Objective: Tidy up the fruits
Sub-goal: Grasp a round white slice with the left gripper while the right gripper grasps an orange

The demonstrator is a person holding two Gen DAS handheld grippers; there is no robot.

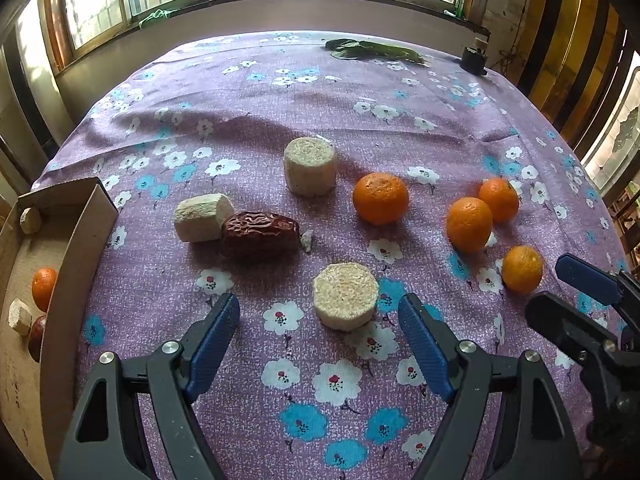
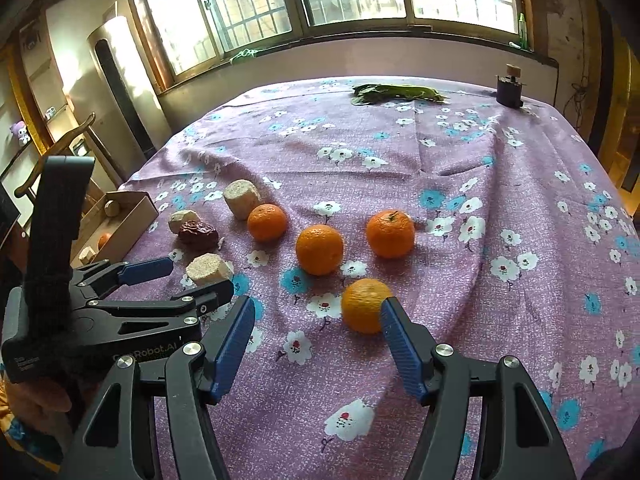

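"Robot.AI" partly readable on left gripper (image 2: 188,276) body, small label illegible

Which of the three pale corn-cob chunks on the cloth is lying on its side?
The cob chunk touching the red date, nearest the cardboard box. The other two stand upright, cut face up.
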